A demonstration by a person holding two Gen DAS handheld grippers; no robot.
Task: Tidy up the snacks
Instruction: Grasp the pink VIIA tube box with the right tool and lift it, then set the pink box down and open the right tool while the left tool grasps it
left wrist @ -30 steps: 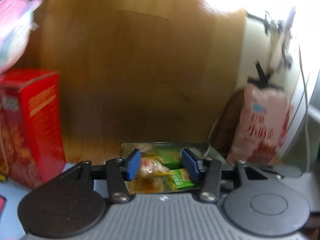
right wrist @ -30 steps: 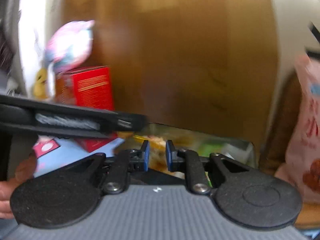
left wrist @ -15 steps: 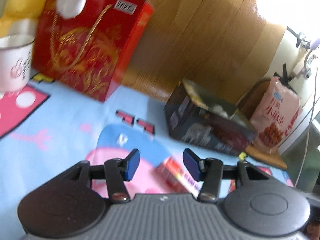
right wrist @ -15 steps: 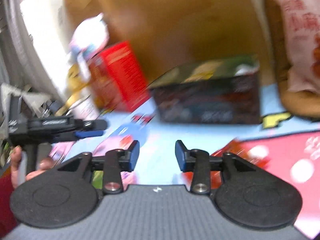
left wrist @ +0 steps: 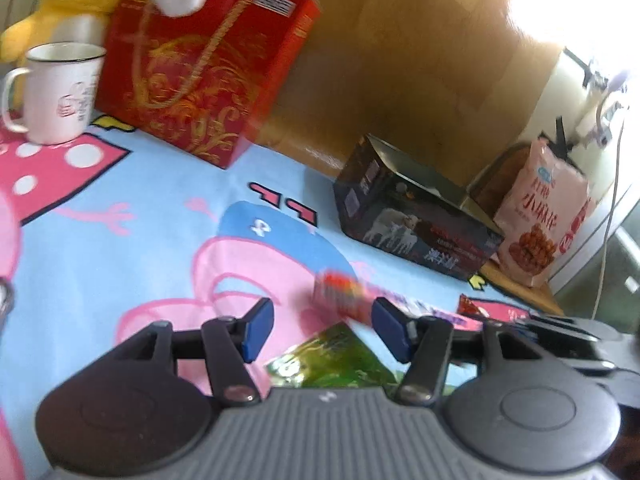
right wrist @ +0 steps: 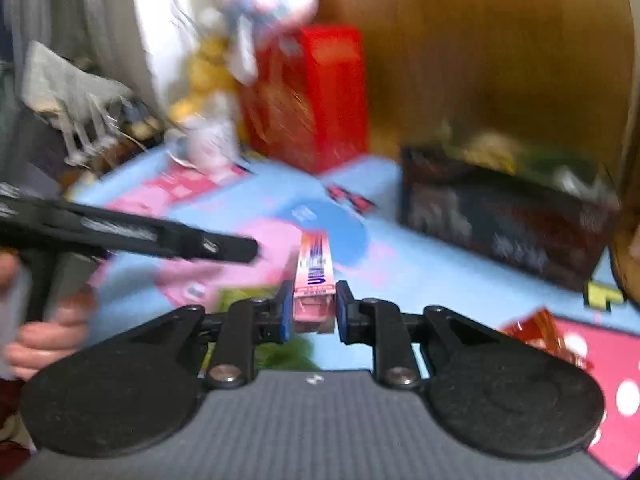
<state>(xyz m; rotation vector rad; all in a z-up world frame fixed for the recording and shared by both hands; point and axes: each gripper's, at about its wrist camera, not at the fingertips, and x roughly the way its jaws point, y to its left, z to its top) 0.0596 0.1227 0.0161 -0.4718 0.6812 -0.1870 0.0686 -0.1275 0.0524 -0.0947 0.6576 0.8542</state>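
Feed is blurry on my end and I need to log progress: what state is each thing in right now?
right gripper: jaws just closed, shut on the long pink snack box
long pink snack box: gripped at its near end
left gripper: open, jaws just widened, holding nothing
green packet: lying flat on the mat under the left gripper
dark box: top open, snacks inside
mug: upright
red gift bag: standing
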